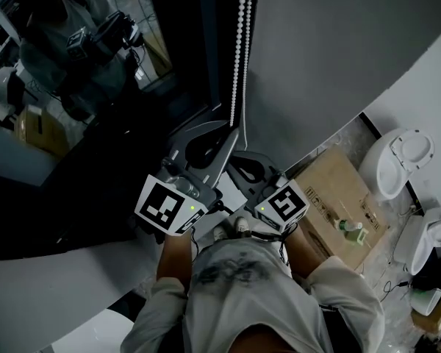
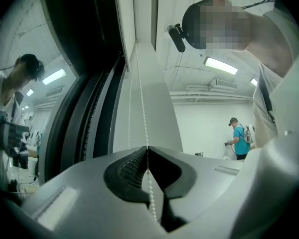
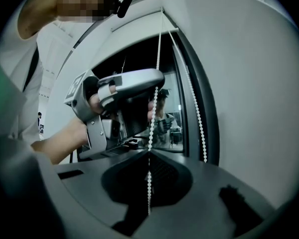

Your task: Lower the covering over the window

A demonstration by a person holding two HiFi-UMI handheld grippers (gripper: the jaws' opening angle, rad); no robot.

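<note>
I find the left tongs (image 2: 148,147) and right tongs (image 3: 149,151) both clamped on one bead chain (image 1: 239,50) strand, left above right, evidently for hand-over-hand hauling.

No words or numbers could be read anywhere. The cube (image 1: 169,204) on the left gripper (image 1: 229,131) and the cube (image 1: 283,206) on the right gripper (image 1: 239,160) carried only black-and-white square markers. Dark print on the cardboard box (image 1: 338,186) at the right was too small to read.
</note>
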